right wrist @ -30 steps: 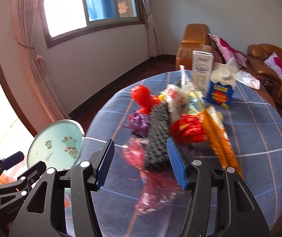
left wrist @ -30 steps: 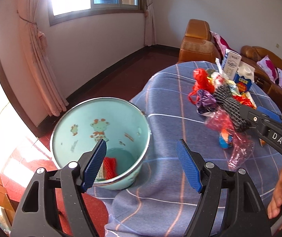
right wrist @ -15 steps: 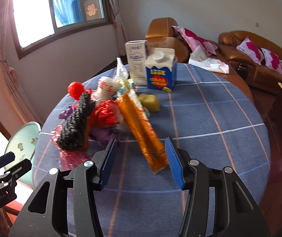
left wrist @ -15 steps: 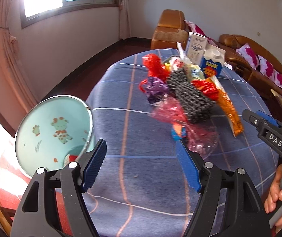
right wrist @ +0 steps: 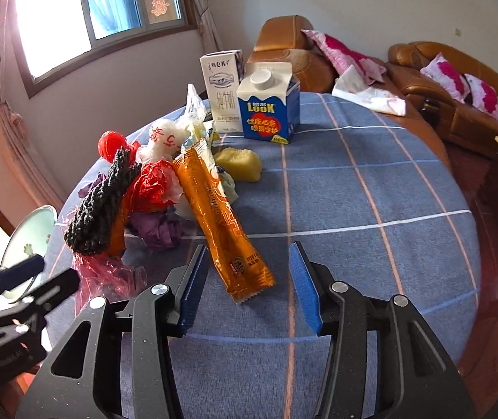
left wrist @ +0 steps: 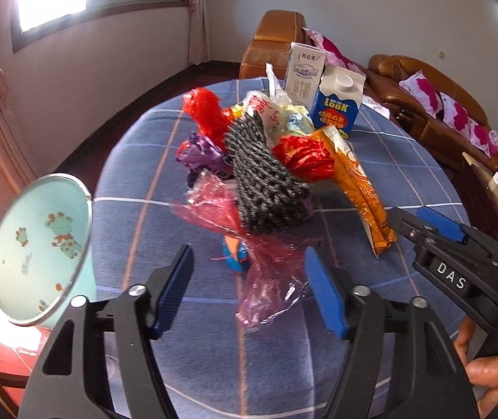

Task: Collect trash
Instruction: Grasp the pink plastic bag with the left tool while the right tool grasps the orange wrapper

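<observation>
bin (left wrist: 39,244): it sits low, right by the left edge of the table, so trash can drop in fast
left gripper (left wrist: 249,293): its jaws have just been closing but are apart, with the pink crinkly wrapper (left wrist: 269,279) between them; the pads do not look like they press it yet, so I think this is the next piece to grab
black net sponge (left wrist: 266,181): it leans on top of the heap, just behind the pink wrapper
trash pile (right wrist: 158,188): red, purple and white bags are all bunched up in the middle of the table (right wrist: 371,209), near the bin side
orange snack packet (right wrist: 221,216): it sticks out of the pile, with its end between the right claw's pads
right gripper (right wrist: 249,282): jaws have just been closing a bit, but are apart and not squeezing the packet
milk cartons (right wrist: 266,104): they stand up straight at the far side, not touched
</observation>
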The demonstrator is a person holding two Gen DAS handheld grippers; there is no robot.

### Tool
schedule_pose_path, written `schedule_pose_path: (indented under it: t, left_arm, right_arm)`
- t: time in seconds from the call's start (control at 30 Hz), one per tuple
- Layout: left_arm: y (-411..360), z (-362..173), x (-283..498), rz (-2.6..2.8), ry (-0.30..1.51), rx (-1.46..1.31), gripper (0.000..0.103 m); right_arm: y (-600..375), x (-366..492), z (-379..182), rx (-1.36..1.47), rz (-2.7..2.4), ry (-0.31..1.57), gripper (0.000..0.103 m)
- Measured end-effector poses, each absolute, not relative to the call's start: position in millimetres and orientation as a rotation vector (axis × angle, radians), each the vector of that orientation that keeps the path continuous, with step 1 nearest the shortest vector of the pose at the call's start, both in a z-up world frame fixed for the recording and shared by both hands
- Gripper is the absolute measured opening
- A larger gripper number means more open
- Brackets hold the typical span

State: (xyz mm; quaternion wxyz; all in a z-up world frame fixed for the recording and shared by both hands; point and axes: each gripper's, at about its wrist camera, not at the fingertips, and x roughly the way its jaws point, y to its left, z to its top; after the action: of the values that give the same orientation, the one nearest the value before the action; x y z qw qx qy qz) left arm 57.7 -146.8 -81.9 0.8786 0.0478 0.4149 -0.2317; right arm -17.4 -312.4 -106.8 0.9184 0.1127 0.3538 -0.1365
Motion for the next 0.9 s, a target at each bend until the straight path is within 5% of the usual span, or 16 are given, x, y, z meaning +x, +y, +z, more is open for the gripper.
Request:
schedule_pose_path:
  t: [0.2,0.3,0.37,0.47,0.53,0.63,0.9]
  left_arm:
    - [-156,-98,64,-0.502,0.917,0.084,0.051]
    - [-152,-102,66,-0.514,0.931,0.079,0.032]
    - [-148,-102,67,-0.523,0.928,0.073,0.028]
    - [-139,-100,65,-0.544,0.924,0.076,0.027]
    - [-133,-96,62,-0.554,0.919,0.076,0.026]
    - [-122,-89,54,-0.559,0.889,0.096,0.025]
    - [-87,-76,37,-0.528,0.830,0.132,0.025]
  right_arm:
    - [-314,1,-114,0.205,-0.254,0.762,0.049]
    - [-313,11,-120,0.186,-0.248,0.791,0.049]
    - [-312,15,-124,0.180,-0.238,0.808,0.049]
    - [-308,17,-127,0.170,-0.219,0.828,0.045]
    - [-304,17,-128,0.154,-0.213,0.833,0.029]
    - [-301,13,-124,0.136,-0.215,0.816,0.019]
    - [-291,-16,-101,0.159,-0.222,0.730,0.017]
